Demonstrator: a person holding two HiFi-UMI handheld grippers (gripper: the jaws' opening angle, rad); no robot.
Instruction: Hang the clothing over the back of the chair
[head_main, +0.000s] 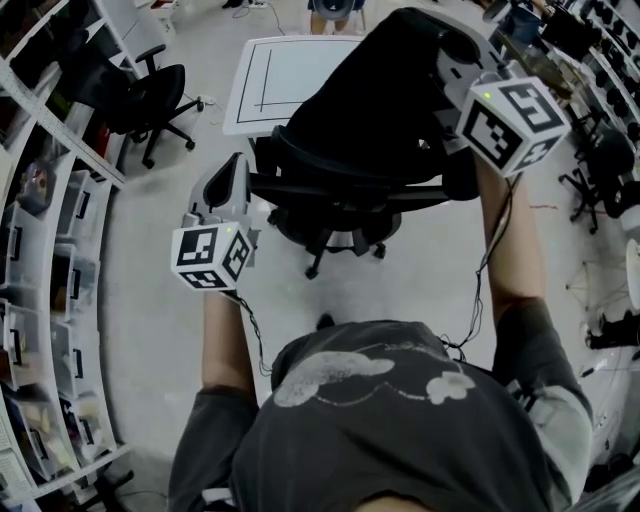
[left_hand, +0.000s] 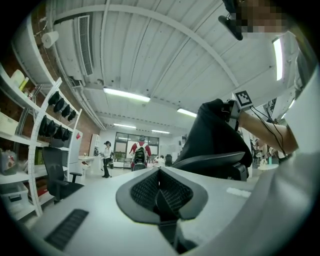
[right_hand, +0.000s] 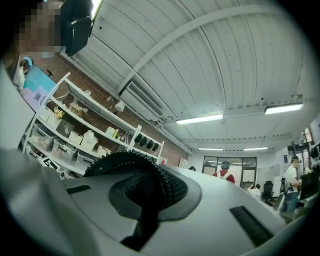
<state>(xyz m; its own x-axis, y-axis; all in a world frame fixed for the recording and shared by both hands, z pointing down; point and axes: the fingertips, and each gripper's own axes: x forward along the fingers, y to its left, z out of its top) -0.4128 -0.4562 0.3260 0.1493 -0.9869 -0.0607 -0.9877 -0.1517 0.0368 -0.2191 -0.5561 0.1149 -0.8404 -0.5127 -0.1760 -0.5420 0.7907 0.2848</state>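
A black office chair stands in front of me in the head view. Black clothing is draped over its backrest and rises to my right gripper, which is raised at the upper right and shut on the cloth's top edge. The left gripper view shows the same clothing hanging from that gripper above the chair's curved rail. In its own view the right gripper has its jaws together; the cloth barely shows there. My left gripper hovers beside the chair's left side, its pads pressed together with nothing in them.
A white table stands just behind the chair. Another black chair and long shelves with bins line the left side. More chairs and gear crowd the right edge. People stand far off across the room.
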